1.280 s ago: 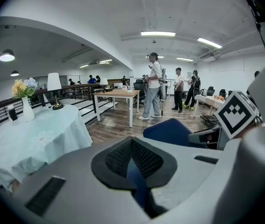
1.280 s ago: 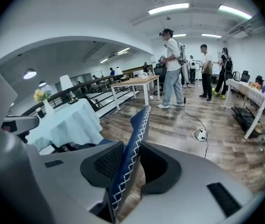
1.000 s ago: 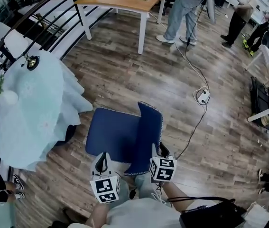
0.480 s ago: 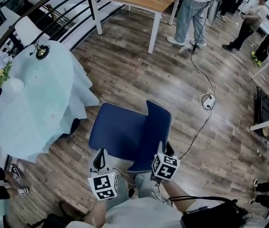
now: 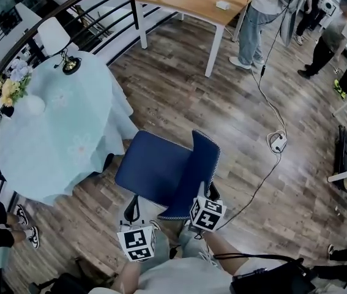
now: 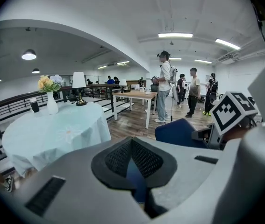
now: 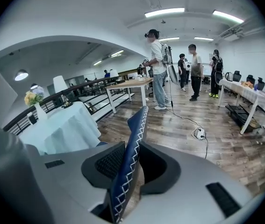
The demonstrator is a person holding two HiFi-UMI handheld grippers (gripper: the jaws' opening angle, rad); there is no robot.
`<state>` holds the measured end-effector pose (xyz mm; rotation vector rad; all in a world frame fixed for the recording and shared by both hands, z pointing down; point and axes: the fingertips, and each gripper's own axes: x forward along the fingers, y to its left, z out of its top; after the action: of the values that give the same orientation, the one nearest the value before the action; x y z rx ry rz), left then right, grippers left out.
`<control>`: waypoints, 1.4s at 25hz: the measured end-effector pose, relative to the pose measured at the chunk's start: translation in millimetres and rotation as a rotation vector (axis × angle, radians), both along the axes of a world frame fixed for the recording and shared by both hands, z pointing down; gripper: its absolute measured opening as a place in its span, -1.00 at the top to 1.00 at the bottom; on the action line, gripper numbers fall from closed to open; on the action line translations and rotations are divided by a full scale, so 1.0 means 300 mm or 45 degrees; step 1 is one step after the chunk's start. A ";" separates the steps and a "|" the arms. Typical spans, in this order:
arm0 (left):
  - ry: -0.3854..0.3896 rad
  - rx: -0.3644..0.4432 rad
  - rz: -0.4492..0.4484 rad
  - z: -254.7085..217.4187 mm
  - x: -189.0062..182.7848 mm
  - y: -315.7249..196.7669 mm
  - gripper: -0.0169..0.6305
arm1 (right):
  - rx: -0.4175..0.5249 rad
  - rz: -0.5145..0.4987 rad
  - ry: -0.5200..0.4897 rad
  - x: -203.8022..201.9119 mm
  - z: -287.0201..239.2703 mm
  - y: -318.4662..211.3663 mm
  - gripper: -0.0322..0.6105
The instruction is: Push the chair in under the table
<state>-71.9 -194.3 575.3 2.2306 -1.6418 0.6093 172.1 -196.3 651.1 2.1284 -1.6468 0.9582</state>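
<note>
the blue chair (image 5: 155, 173) stood on the wood floor (image 5: 179, 84) just beside the round table (image 5: 57, 133). the front of its seat was close to the hanging pale cloth but not under it. its backrest (image 5: 199, 161) was on the side away from the table.

the right gripper (image 7: 132, 153) sat astride the near end of the backrest's stitched edge. its jaws had just been closing and stood partly apart, with the pads against the padded panel between them.

the left gripper (image 6: 132, 146) was at the seat's rear corner. its jaws were drawn together at the tips, and only a sliver of blue showed in the slit. contact with the seat could not be confirmed.

a lamp (image 5: 54, 35) and a vase of flowers (image 5: 13, 86) stood on the table.
</note>
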 end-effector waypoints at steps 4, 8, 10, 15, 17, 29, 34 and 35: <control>-0.002 -0.008 -0.045 0.001 -0.057 0.011 0.95 | 0.003 -0.014 -0.006 -0.043 -0.004 -0.044 0.58; 0.004 -0.005 -0.079 0.002 -0.103 0.009 0.95 | 0.002 -0.015 0.001 -0.071 -0.001 -0.076 0.58; 0.008 0.001 -0.091 0.001 -0.123 0.003 0.95 | -0.001 -0.018 0.004 -0.085 0.002 -0.091 0.58; 0.017 0.011 -0.113 -0.006 -0.156 -0.004 0.95 | -0.009 -0.015 0.015 -0.105 0.001 -0.110 0.58; 0.019 0.010 -0.120 -0.006 -0.167 -0.006 0.95 | -0.012 -0.011 0.019 -0.109 0.001 -0.115 0.58; 0.033 0.014 -0.140 -0.003 -0.230 -0.010 0.95 | -0.014 -0.009 0.019 -0.169 0.001 -0.150 0.58; 0.034 0.009 -0.160 0.003 -0.271 -0.009 0.95 | -0.004 -0.005 0.024 -0.200 0.001 -0.182 0.58; 0.034 0.006 -0.164 0.007 -0.279 -0.007 0.95 | -0.005 -0.001 0.024 -0.205 0.001 -0.184 0.58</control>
<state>-155.6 -196.4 577.2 2.1070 -1.7587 0.5400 110.7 -251.6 651.6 2.1276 -1.6352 0.9374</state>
